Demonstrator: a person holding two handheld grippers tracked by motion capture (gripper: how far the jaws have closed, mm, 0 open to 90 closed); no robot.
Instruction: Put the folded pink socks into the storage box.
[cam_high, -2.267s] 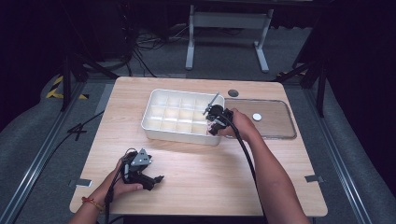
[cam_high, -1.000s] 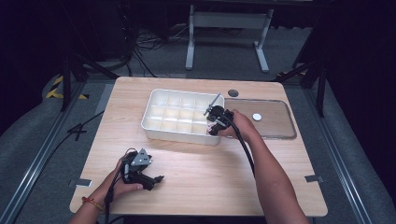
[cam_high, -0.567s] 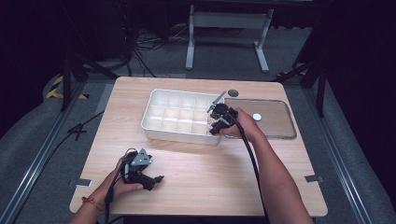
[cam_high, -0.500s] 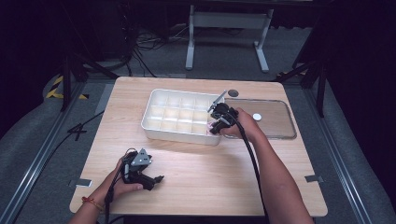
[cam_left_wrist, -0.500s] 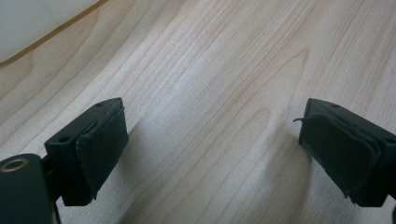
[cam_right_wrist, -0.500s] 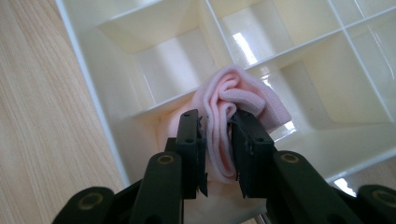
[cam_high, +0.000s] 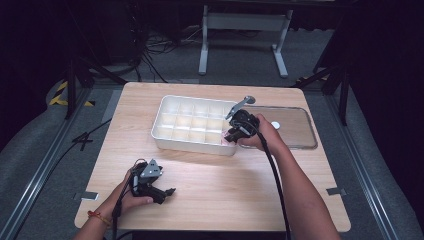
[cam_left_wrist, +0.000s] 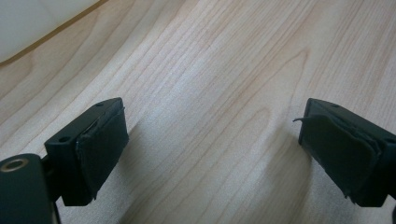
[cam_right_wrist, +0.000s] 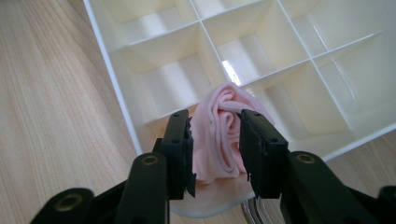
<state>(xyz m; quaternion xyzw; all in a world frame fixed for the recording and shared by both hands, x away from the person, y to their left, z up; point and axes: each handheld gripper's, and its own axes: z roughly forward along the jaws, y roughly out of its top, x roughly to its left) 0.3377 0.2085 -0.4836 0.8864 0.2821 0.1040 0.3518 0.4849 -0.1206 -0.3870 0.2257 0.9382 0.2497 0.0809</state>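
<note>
- Right gripper view: my right gripper (cam_right_wrist: 215, 144) has just been opening, its jaws flanking the rolled pink cloth (cam_right_wrist: 219, 135) in the white compartmented plastic tray (cam_right_wrist: 112, 79); contact unclear, cloth's base hidden.
- My left gripper (cam_left_wrist: 210, 149) gapes wide, empty, over the light wooden table (cam_left_wrist: 210, 70).

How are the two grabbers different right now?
The right gripper has a rolled pink cloth between its jaws over the white tray; its jaws have just been opening. The left gripper is wide open, empty, low over the table. Both have black jaws.
</note>
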